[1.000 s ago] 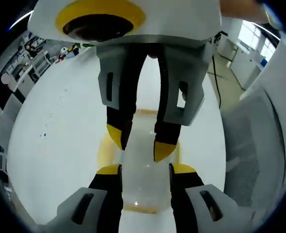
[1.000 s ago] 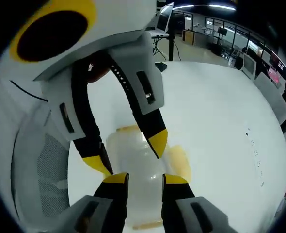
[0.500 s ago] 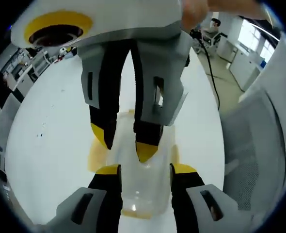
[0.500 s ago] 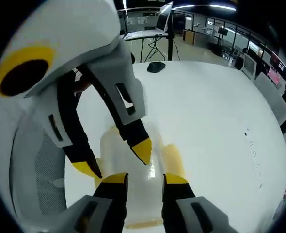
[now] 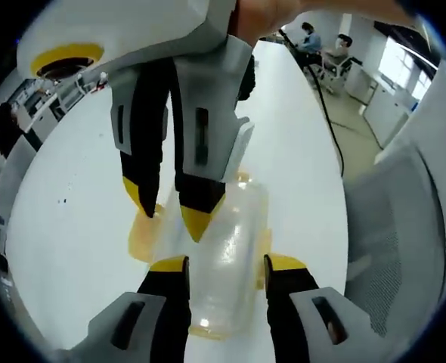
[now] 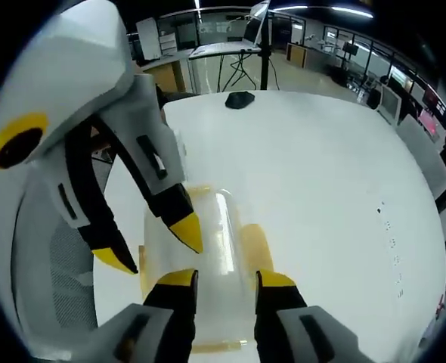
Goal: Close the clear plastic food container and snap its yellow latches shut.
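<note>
Two grippers hang over a clear box on a white table.

The clear plastic food container (image 5: 227, 249) lies on the white table (image 5: 72, 227), near the edge by a grey mesh chair (image 5: 404, 227). Its yellow latches (image 5: 144, 234) stick out at the sides. The left gripper (image 5: 227, 265) has its jaws spread apart above the box, gripping nothing. The right gripper (image 6: 227, 278) is also spread apart, gripping nothing, just above the box.

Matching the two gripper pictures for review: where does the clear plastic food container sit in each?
Left gripper view: clear plastic food container low centre, between that view's jaws.
Right gripper view: container low centre, likewise.
Shared landmark: the white table beneath it.
</note>
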The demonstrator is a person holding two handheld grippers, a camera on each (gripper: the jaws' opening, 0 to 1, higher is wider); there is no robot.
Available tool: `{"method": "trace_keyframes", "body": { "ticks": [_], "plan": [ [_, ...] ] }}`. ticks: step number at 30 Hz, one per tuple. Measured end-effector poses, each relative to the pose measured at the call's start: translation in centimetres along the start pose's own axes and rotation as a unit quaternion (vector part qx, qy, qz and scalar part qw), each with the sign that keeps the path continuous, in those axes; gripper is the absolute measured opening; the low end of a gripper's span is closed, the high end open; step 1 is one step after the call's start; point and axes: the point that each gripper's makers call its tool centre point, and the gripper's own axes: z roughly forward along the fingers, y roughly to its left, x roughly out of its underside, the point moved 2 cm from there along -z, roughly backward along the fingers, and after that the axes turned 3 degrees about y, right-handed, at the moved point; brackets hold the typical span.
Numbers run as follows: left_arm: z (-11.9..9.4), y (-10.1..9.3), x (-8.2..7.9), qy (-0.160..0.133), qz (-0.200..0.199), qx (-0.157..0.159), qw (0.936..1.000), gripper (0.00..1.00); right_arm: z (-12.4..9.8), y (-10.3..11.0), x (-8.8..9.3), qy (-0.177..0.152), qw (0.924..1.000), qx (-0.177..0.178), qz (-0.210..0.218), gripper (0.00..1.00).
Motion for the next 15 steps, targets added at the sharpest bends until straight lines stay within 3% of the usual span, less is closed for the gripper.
{"method": "trace_keyframes", "body": {
  "ticks": [8,15],
  "plan": [
    [0.3,-0.3,0.6,0.017,0.030,-0.030,0.9990,0.38,0.2,-0.4,0.0,0.001,1.0000,-0.003,0.003,0.32],
    [0.9,-1.0,1.1,0.024,0.043,-0.037,0.9981,0.42,0.4,-0.5,0.2,0.005,1.0000,-0.006,0.000,0.34]
  ]
}}
